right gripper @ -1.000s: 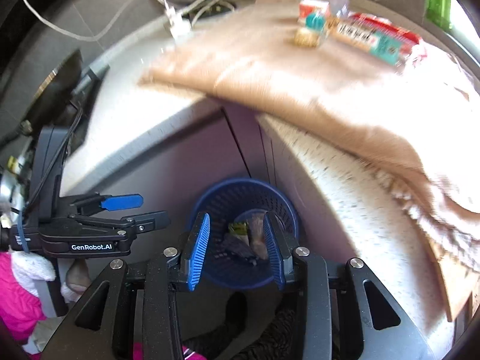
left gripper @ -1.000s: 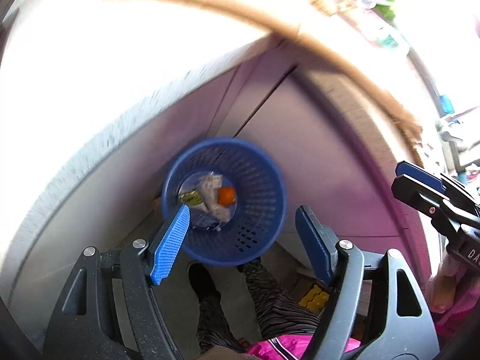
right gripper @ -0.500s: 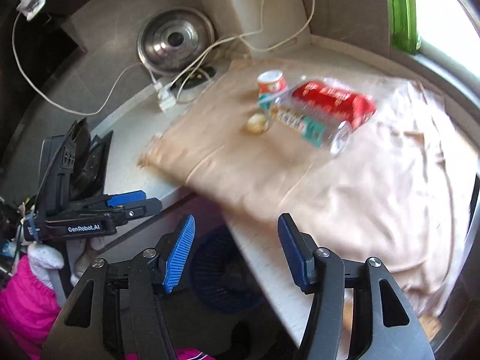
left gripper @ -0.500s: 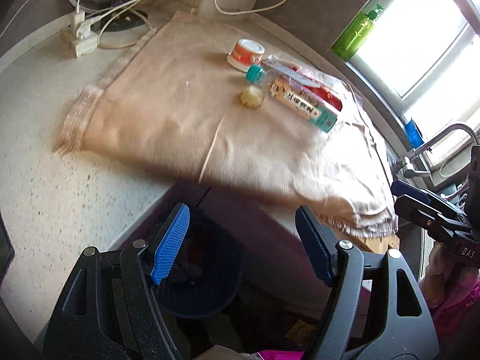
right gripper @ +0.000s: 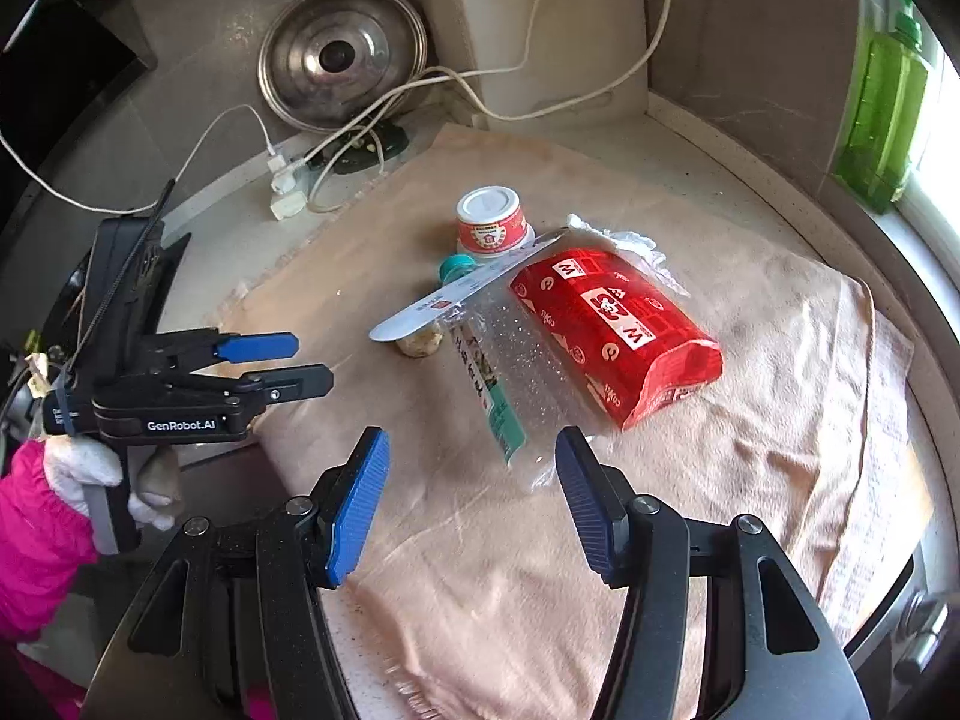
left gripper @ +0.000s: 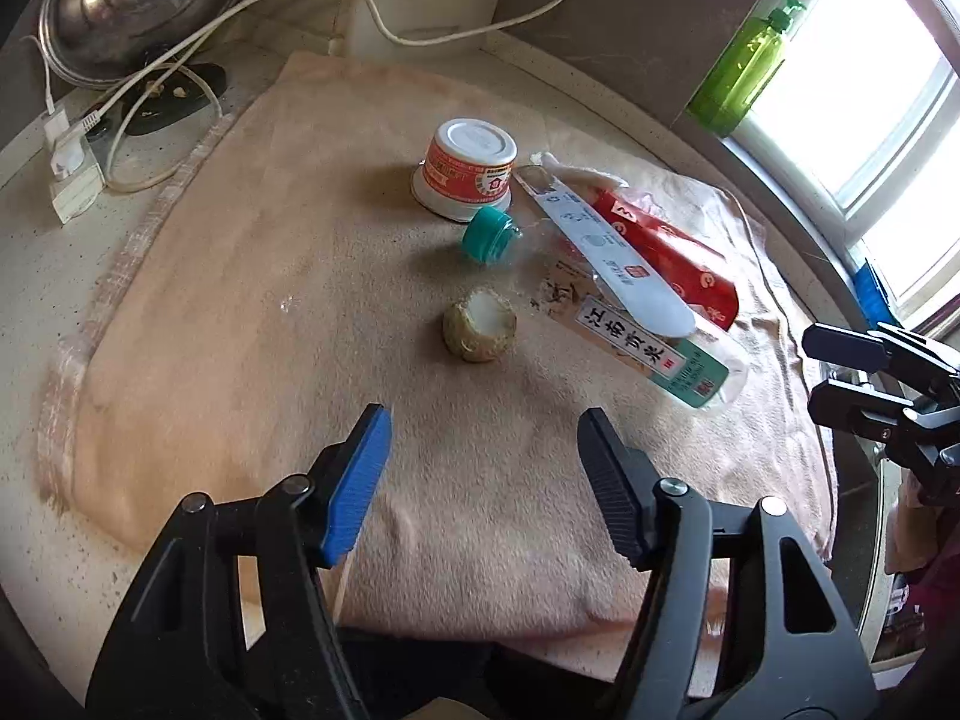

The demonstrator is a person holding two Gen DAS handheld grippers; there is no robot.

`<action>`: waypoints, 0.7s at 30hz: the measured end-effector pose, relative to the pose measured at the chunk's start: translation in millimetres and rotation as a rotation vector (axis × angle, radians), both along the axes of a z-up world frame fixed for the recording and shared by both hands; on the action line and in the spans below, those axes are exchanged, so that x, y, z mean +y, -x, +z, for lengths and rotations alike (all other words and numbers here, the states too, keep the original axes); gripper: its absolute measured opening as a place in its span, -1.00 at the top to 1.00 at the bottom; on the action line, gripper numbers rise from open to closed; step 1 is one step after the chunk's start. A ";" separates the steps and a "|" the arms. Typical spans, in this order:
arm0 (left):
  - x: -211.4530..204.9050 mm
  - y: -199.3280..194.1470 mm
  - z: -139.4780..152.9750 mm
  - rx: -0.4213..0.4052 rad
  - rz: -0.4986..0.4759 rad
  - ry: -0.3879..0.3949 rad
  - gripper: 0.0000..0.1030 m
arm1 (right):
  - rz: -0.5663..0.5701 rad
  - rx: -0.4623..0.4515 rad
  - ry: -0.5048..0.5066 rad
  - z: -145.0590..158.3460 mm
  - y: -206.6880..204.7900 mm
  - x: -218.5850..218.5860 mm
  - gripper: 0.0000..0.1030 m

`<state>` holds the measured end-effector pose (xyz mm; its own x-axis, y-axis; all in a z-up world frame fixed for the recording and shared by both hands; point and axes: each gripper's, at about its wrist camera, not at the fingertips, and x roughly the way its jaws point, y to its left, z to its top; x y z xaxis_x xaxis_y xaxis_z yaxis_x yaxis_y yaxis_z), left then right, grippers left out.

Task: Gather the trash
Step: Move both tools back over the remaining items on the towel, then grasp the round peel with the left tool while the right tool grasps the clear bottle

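A beige towel point(left gripper: 252, 324) is lying spread over the counter point(left gripper: 24, 276), carrying all the trash. Toward the towel's far right, a red snack bag point(right gripper: 612, 324) is resting against a clear plastic bottle point(right gripper: 498, 372) with a teal cap point(left gripper: 485, 234). Just behind the cap, a small red-and-white cup point(left gripper: 467, 171) is sitting upside down. Near the towel's middle, a small round scrap point(left gripper: 479, 333) is lying. The left gripper point(left gripper: 480, 468) and right gripper point(right gripper: 471, 492) are hovering over the towel's near edge, both released and grasping nothing.

speckled counter point(left gripper: 36, 276) lay under a beige towel point(left gripper: 252, 312); daylight poured through the window point(left gripper: 888, 120) at upper right.
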<state>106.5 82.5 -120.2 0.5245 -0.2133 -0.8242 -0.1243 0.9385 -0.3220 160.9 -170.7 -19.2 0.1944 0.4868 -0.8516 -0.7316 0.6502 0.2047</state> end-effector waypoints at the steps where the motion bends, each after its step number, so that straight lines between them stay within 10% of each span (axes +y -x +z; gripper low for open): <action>1: 0.5 -6.7 -3.9 0.008 0.003 -0.003 -0.29 | 0.015 0.007 0.009 -3.7 -6.9 2.6 -0.10; 15: -10.4 -57.2 -26.9 0.048 -0.069 -0.060 -0.28 | 0.150 0.107 0.096 -50.7 -62.5 31.4 -0.10; 21: -14.9 -68.0 -38.7 0.078 -0.097 -0.099 0.01 | 0.172 0.117 0.124 -58.9 -68.4 35.9 -0.10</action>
<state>174.5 67.6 -159.0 0.4388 -0.1753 -0.8813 -0.0527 0.9741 -0.2199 229.3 -134.8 -78.1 0.0138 0.3949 -0.9186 -0.8100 0.5431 0.2213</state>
